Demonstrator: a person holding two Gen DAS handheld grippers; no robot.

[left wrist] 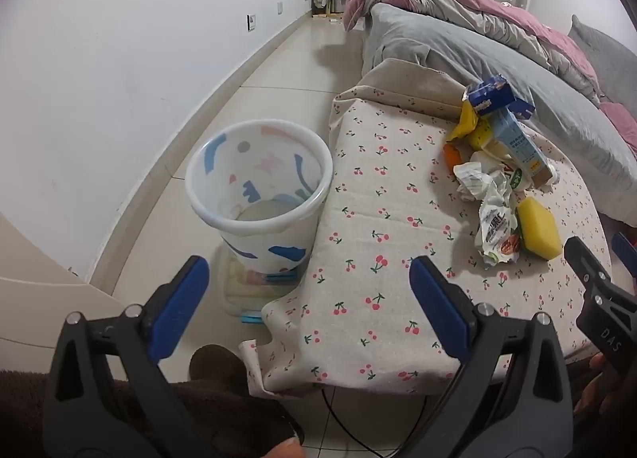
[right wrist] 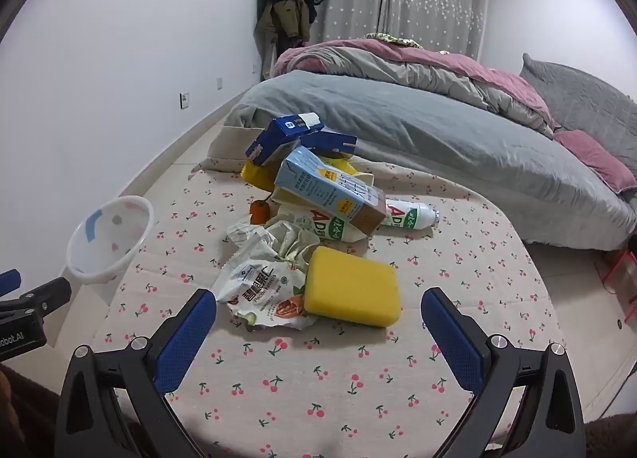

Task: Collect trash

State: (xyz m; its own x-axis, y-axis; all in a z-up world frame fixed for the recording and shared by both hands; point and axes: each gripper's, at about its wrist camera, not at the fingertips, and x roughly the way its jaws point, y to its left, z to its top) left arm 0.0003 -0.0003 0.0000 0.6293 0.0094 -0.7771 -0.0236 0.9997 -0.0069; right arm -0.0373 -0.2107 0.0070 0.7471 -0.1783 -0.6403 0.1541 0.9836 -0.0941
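A small table (right wrist: 458, 338) draped in a beige cloth printed with red cherries is shown beside a bed (right wrist: 398, 127) covered in grey and pink bedding. The trash is gathered in one loose heap toward the far half of the tabletop. Nearest the right gripper (right wrist: 318, 322) a yellow sponge block (right wrist: 354, 284) is seen, its left edge touching a crumpled white snack wrapper (right wrist: 266, 294) printed with nuts and dark lettering. Behind these a pale blue carton (right wrist: 326, 189) is laid tilted across a white bottle (right wrist: 406, 215) with green and red lettering. At the back of the heap a dark blue box (right wrist: 278, 135) with an open flap is propped above a yellow wrapper (right wrist: 256, 175), and a small orange object (right wrist: 260, 211) is placed at the heap's left edge; what it is cannot be told.

On the floor, just beside the table's left edge, a white plastic bin (left wrist: 258, 195) patterned with blue, pink and grey shapes is stood upright; only its bare bottom is visible inside.

The right gripper is held above the near part of the cloth with its blue-padded jaws spread fully wide and nothing gripped. The left gripper (left wrist: 310, 302) is likewise spread wide and empty, held over the table's near left edge, between bin and heap.
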